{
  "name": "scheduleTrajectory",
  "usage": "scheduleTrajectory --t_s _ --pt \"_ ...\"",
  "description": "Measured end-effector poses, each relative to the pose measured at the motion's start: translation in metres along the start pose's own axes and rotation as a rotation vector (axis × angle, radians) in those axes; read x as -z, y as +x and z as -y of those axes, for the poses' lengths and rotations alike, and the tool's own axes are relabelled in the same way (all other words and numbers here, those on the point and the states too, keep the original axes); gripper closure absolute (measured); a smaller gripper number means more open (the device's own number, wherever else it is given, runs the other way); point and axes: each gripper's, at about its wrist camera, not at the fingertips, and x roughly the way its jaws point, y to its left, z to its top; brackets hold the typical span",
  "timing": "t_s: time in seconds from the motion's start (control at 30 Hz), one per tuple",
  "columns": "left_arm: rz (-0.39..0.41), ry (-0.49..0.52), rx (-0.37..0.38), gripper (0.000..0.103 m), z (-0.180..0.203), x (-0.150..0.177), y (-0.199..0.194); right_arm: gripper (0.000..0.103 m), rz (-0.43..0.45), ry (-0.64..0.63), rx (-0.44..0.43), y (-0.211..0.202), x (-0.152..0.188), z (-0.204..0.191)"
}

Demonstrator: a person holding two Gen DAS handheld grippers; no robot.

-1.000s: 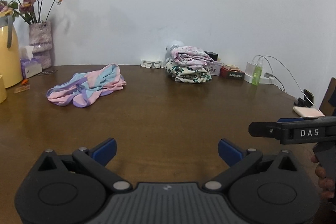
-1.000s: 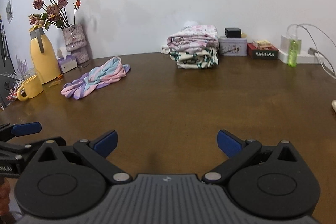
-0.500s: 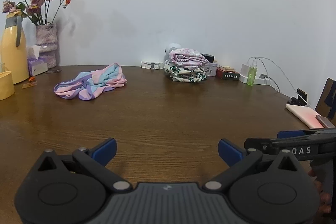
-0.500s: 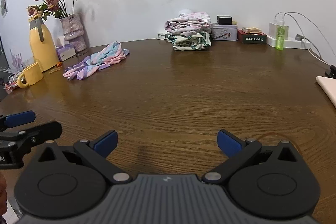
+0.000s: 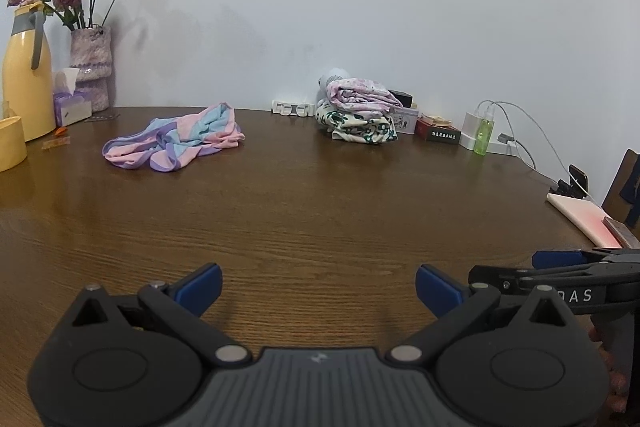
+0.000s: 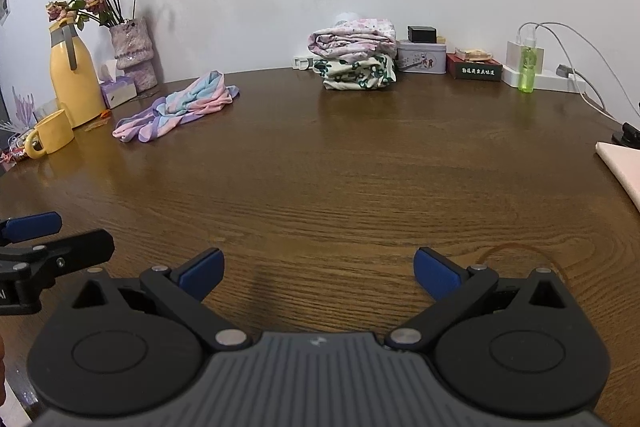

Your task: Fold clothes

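Observation:
A crumpled pink, blue and purple striped garment (image 5: 174,141) (image 6: 178,107) lies on the far left part of the brown wooden table (image 5: 312,211) (image 6: 360,163). A stack of two folded garments (image 5: 360,117) (image 6: 354,55), pink floral over green floral, sits at the back by the wall. My left gripper (image 5: 318,285) stands open near the table's front edge, with nothing between its fingers. My right gripper (image 6: 316,271) is open too and holds nothing. Each gripper appears side-on at the edge of the other's view, both far from the clothes.
At back left stand a yellow jug (image 6: 74,83), a yellow mug (image 6: 50,133), a tissue box (image 6: 118,91) and a vase of dried roses (image 6: 134,53). Boxes (image 6: 422,55), a green bottle (image 6: 528,69), chargers with cables sit back right. A pink pad (image 5: 584,219) lies at the right edge.
Both grippers have pulled back from the wall toward the table's front edge, so the clothes look farther away. Jaws stay open. The garments have not moved.

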Motion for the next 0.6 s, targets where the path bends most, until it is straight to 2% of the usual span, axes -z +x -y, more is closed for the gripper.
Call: scheduleTrajectory --t_s 0.6 --pt "0.009 -0.012 0.007 0.000 -0.0013 0.0031 0.0010 0.000 0.032 -0.010 -0.005 -0.0030 0.0038 -0.0002"
